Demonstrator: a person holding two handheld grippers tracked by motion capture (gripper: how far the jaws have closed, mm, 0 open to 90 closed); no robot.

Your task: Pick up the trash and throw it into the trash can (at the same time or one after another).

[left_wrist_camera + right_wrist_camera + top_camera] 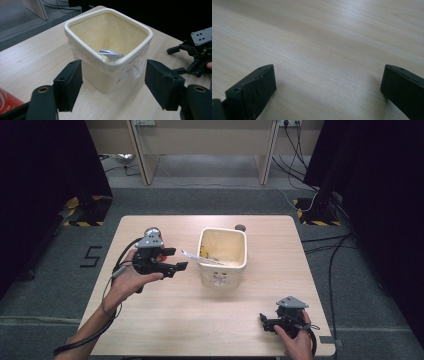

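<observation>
Wooden table (165, 320): wrapper (110, 53) lies in lined bin (75, 27), my left gripper (175, 260) spread empty, right gripper (267, 322) idle, gaping; red can (6, 101) remains.

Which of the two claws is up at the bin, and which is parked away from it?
The left claw is raised beside the cream bin, jaws open toward it. The right claw sits near the table's front edge.

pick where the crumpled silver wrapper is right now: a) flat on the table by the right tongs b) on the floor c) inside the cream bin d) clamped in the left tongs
c: the silver wrapper lies inside the cream bin against its near rim, and the left tongs stand open and empty in front of it.
</observation>
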